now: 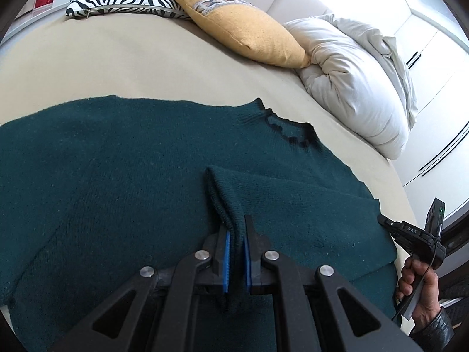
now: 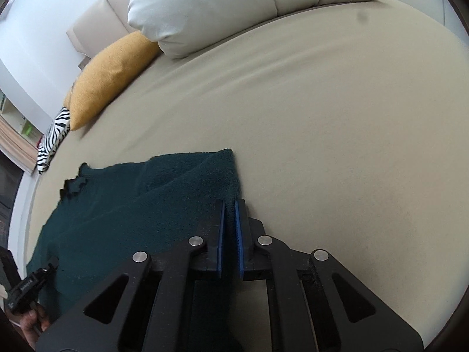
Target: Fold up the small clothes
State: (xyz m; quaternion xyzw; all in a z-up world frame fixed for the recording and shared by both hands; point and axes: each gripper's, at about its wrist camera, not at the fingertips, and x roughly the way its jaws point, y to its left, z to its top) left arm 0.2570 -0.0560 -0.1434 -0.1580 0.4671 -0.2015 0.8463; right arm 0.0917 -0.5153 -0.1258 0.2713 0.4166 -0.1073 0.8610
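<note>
Both claws pinch the sweater (image 1: 117,176): left claw (image 1: 236,231) on a fold, right claw (image 2: 229,205) on its edge; lower hem cut off.

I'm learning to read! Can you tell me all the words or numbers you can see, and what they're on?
"DAS": on the black right tool, seen at the right edge of the left wrist view.
Pale lettering on the black left tool, at the left edge of the right wrist view: too small and blurred to read.
Nothing readable on the green sweater or the yellow cushion.
</note>
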